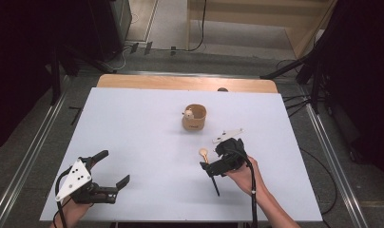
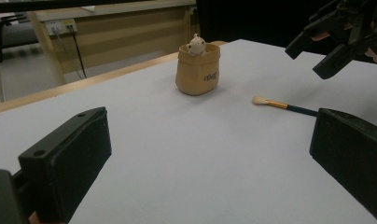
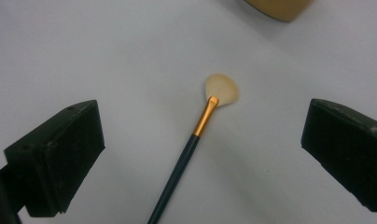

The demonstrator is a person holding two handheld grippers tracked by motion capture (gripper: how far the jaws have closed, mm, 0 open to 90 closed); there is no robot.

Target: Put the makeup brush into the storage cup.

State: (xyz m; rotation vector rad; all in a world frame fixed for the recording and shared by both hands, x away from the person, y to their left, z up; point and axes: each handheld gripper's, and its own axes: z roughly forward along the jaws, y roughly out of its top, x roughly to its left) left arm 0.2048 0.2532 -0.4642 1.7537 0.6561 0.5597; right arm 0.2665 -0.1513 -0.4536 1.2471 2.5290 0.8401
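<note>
A fan brush (image 1: pixel 210 172) with a dark handle, gold ferrule and pale bristles lies flat on the white table (image 1: pixel 142 137). My right gripper (image 1: pixel 211 155) hovers open just above it. In the right gripper view the brush (image 3: pixel 196 135) lies between the two spread jaws of that gripper (image 3: pixel 205 126), untouched. A tan pouch (image 1: pixel 194 119) stands upright beyond it, with a small white figure (image 1: pixel 187 113) peeking out. My left gripper (image 1: pixel 115 168) rests open at the near left, holding nothing. Its view shows the pouch (image 2: pixel 198 70), the brush (image 2: pixel 280 105) and the right gripper (image 2: pixel 326 42) farther off.
A wooden strip (image 1: pixel 185 83) borders the table's far edge. Black stands (image 1: pixel 309 66) and cables stand on the floor past the table's corners. White tabletop stretches between the two grippers.
</note>
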